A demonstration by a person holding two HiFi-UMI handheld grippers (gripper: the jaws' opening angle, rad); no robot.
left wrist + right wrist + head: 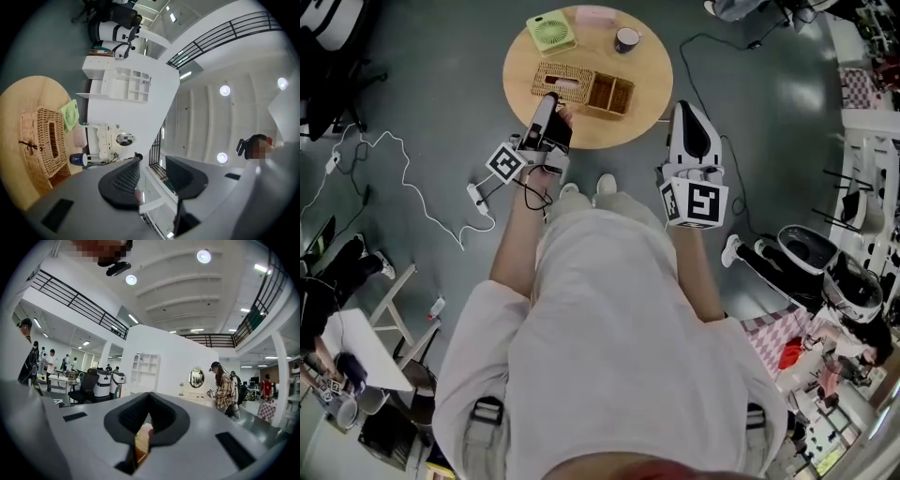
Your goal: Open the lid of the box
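Wicker box (565,82) sits on the round wooden worktop (652,89), toward its near edge. A slotted woven part lies beside a darker, divided part, and it is hard to tell whether that is the lid thrown back. The left gripper (547,105) hangs at the box's near side with its jaws spread and empty; contact is unclear. The right gripper (692,112), beside the worktop's rim, is clenched on nothing.

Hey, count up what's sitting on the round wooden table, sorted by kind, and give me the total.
wicker box: 1
green fan: 1
cup: 1
pink item: 1
Total: 4
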